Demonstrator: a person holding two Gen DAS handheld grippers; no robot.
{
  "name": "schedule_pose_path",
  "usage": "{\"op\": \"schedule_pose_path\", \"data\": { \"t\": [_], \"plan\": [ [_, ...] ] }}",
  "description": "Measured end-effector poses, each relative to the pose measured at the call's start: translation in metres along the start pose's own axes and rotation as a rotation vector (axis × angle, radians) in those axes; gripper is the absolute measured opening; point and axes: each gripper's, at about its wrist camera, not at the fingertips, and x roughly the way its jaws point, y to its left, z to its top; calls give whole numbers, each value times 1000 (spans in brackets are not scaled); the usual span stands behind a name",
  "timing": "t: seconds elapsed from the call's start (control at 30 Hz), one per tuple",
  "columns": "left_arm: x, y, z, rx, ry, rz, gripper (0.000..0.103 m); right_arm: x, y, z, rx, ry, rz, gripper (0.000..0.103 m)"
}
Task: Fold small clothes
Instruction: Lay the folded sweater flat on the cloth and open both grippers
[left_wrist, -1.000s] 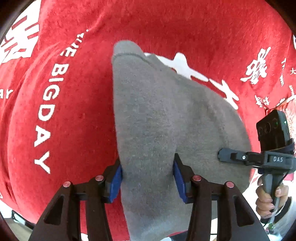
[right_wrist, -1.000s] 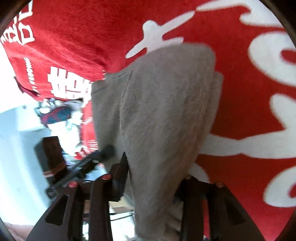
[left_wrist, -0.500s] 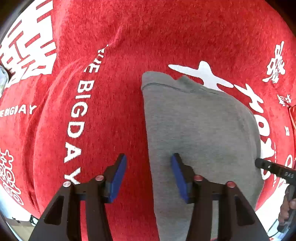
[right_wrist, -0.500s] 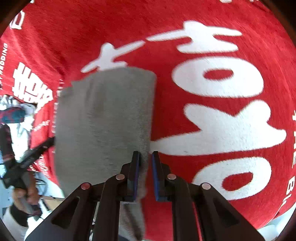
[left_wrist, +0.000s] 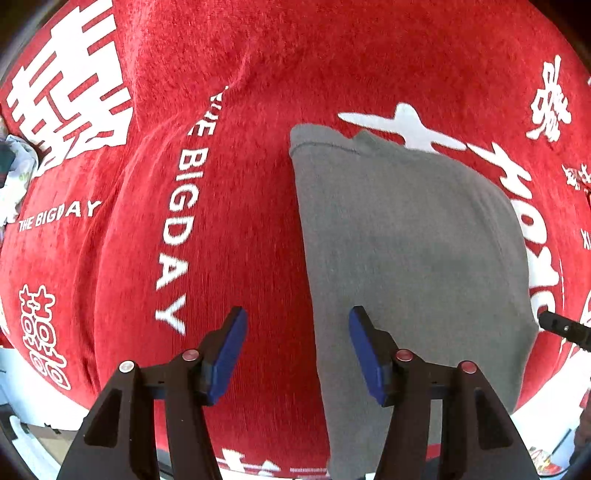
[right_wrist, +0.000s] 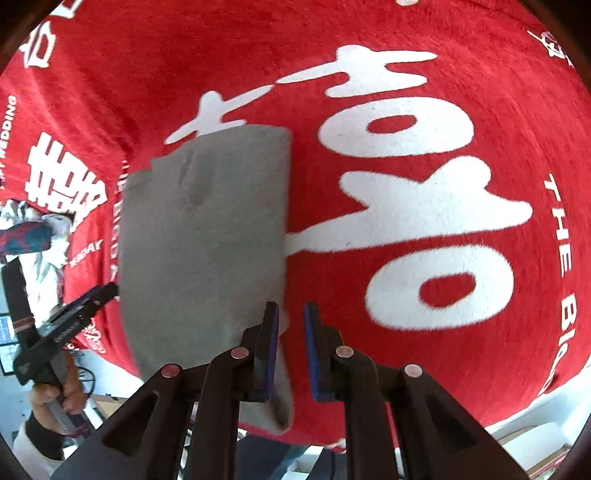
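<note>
Grey garment (left_wrist: 406, 251) flat, both tools apparently released

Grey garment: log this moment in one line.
garment: flat on red cloth | left gripper: open | right gripper: open

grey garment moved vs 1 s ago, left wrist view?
Yes. The grey garment has shifted right, out from between the left gripper fingers, and now lies flat on the red cloth.
</note>
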Motion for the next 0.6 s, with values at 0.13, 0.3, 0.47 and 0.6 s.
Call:
{"op": "schedule_pose_path", "data": {
  "t": [0.13, 0.3, 0.47, 0.6],
  "plan": [
    [-5, -4, -9, 13, 16, 5, 59, -1, 11, -10, -3, 16, 20, 30],
    [-8, -5, -18, 9, 30, -6, 59, 3, 20, -18, 2, 21, 34, 45],
    [-9, -4, -25, 9, 33, -10, 59, 7, 23, -20, 1, 26, 24, 45],
    [-12, -4, -32, 16, 14, 7, 59, 11, 22, -22, 8, 29, 21, 46]
  ]
}}
